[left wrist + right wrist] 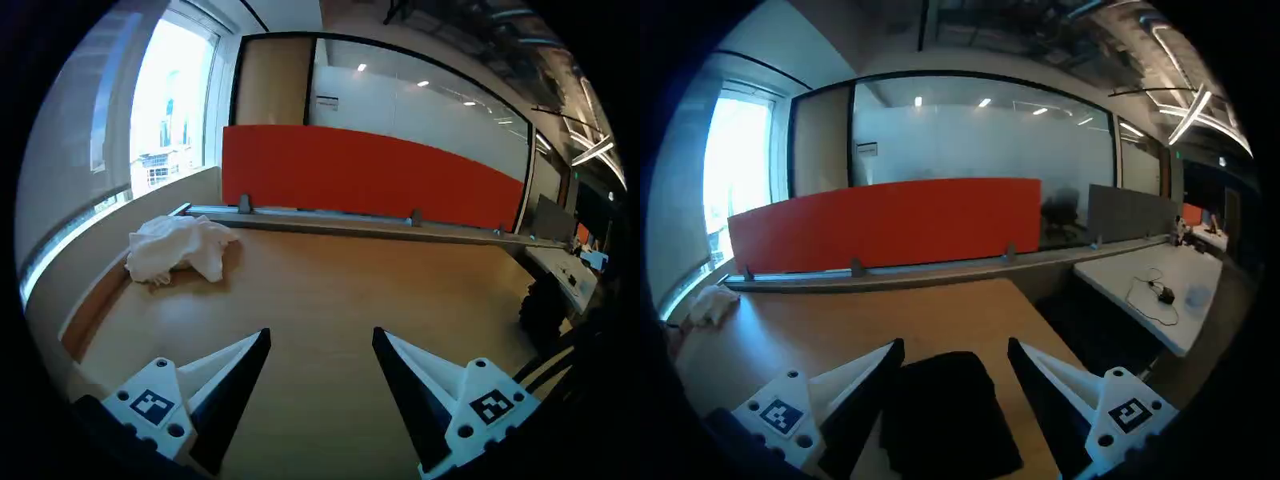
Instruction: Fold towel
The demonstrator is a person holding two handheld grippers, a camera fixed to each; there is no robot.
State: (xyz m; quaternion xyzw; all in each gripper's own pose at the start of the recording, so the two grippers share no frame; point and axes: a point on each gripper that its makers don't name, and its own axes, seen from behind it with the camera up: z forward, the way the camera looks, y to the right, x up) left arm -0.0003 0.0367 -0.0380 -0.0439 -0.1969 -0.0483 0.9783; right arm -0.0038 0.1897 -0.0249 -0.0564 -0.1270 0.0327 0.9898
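Towel (180,248) lies crumpled on wooden desk (336,296) by window (172,120), orange partition (368,176) behind; left gripper (320,330) and right gripper (955,342) fingers (228,380) apart.

— Where did the left gripper view look from?
— From just behind the left gripper (320,331), low over the wooden table (336,288), facing the orange divider (368,176). The towel (180,246) lay fairly near, ahead-left of the fingers.
— And the right gripper view?
— From behind the right gripper (954,342), also facing the divider, with the towel far off to its left. Both views shared the table, the divider and the towel.
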